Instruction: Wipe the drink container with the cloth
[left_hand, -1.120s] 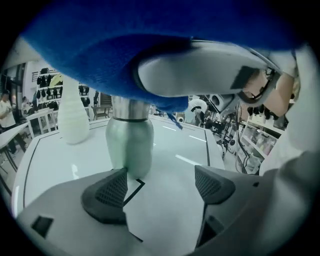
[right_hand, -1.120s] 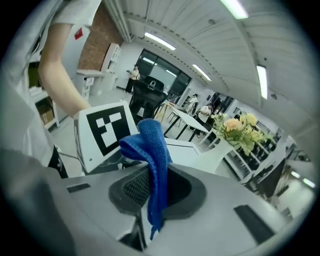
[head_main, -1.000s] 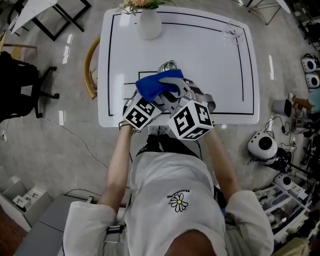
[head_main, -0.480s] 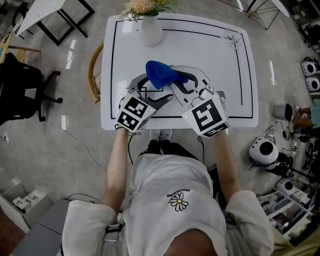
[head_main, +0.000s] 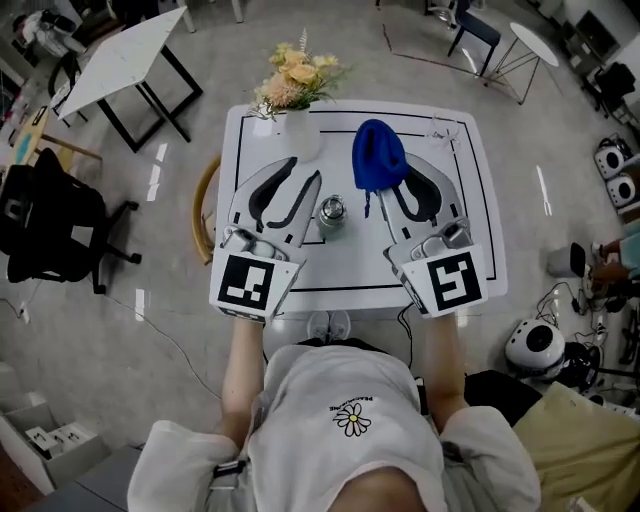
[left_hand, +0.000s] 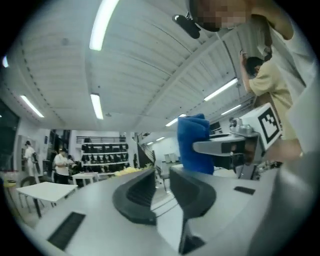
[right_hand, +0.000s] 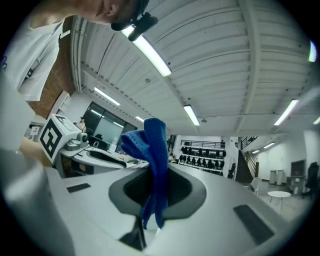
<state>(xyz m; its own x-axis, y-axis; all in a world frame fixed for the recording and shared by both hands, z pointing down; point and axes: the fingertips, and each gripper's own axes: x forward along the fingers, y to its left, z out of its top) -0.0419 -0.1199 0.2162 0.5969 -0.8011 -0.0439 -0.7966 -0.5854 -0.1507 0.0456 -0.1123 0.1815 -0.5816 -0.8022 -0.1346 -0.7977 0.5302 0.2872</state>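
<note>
The drink container (head_main: 331, 213), a small shiny metal cup, stands alone on the white table (head_main: 470, 230) between my two grippers. Both are raised and point away from me. My right gripper (head_main: 385, 170) is shut on the blue cloth (head_main: 378, 152), which hangs bunched from its jaws (right_hand: 155, 175) to the right of and above the cup. The cloth (right_hand: 152, 160) does not touch the cup. My left gripper (head_main: 306, 168) hangs left of the cup. Its jaws (left_hand: 162, 172) are closing, a narrow gap remains, and nothing is between them. The left gripper view shows the cloth (left_hand: 194, 142) beside it.
A white vase (head_main: 297, 135) of flowers stands at the table's far left. A clear glass (head_main: 440, 130) is near the far right corner. A wooden chair (head_main: 203, 210) sits at the table's left side. Other tables, chairs and equipment surround it on the floor.
Both grippers rose from the cup and moved apart, left going left, right going right with the cloth. The cup now stands uncovered. The left jaws have narrowed.
</note>
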